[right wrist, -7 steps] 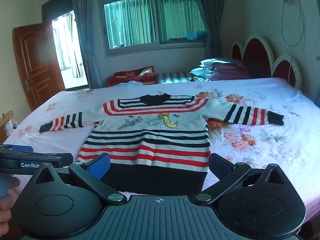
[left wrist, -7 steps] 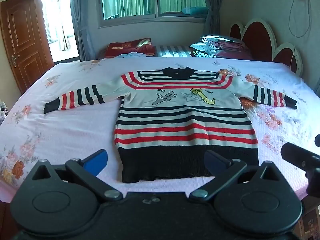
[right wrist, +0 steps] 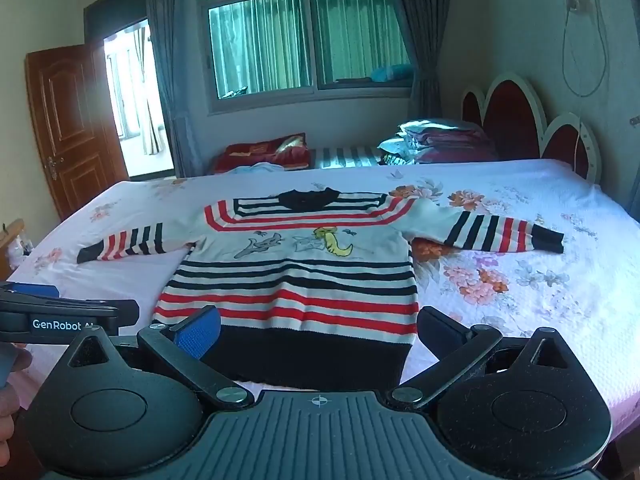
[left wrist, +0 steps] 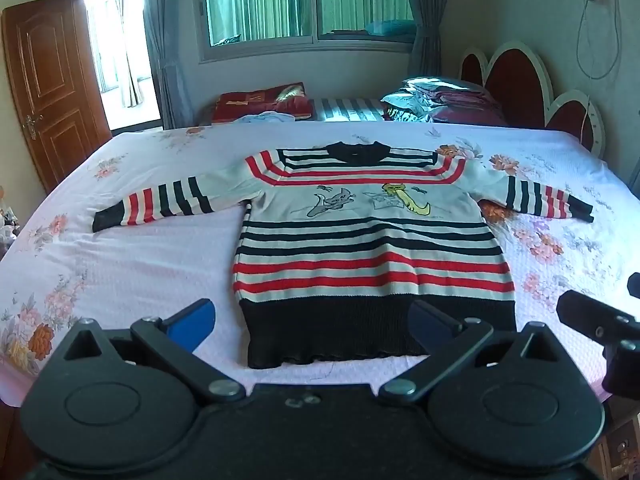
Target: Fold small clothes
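Observation:
A small striped sweater (left wrist: 372, 240) lies flat, face up, on the bed, with both sleeves spread out and its black hem nearest me. It has red, black and white stripes and a cartoon print on the chest. It also shows in the right wrist view (right wrist: 296, 276). My left gripper (left wrist: 312, 320) is open and empty, hovering just before the hem. My right gripper (right wrist: 318, 330) is open and empty, also just before the hem. The left gripper's body (right wrist: 60, 316) shows at the left edge of the right wrist view.
The bed (left wrist: 120, 264) has a pale floral sheet. Folded bedding (left wrist: 440, 100) and a red cushion (left wrist: 260, 102) lie at its far side. A headboard (left wrist: 520, 88) stands at the right. A wooden door (left wrist: 48, 92) is at the left.

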### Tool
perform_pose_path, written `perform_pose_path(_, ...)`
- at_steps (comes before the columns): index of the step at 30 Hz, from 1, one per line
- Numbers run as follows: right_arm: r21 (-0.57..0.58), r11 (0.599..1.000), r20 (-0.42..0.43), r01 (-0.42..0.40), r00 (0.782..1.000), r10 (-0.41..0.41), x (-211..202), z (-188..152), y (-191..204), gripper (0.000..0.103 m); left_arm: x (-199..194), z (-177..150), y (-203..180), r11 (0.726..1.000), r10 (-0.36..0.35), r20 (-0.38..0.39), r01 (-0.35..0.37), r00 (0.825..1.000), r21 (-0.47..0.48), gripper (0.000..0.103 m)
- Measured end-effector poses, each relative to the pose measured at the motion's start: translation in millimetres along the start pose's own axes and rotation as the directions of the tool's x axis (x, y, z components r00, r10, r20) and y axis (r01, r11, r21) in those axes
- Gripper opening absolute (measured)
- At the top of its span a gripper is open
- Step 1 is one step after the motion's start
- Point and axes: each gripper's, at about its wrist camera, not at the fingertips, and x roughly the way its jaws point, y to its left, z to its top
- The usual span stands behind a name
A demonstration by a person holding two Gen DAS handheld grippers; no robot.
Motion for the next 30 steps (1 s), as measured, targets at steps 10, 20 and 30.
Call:
perform_pose_path(10,-0.061,0.997,-0.003,0.050,0.999,-0.050,1,-4,25,0.103,-1,1,-1,1.000,0.005,0.000,-0.005,1.000,0.000,0.103)
perform_pose_path(20,-0.064,0.996,0.003,0.054,0.999,-0.054,4,-4,25,0.103,0,4,0,1.000,0.006,0.002,-0.006,1.000,-0.005,0.103)
perform_pose_path(30,-0.058,0.997,0.002,0.053,0.999,-0.053,7,-3,21,0.103,0,6,-1,1.000,0.003,-0.005,-0.003,1.000,-0.006,0.103)
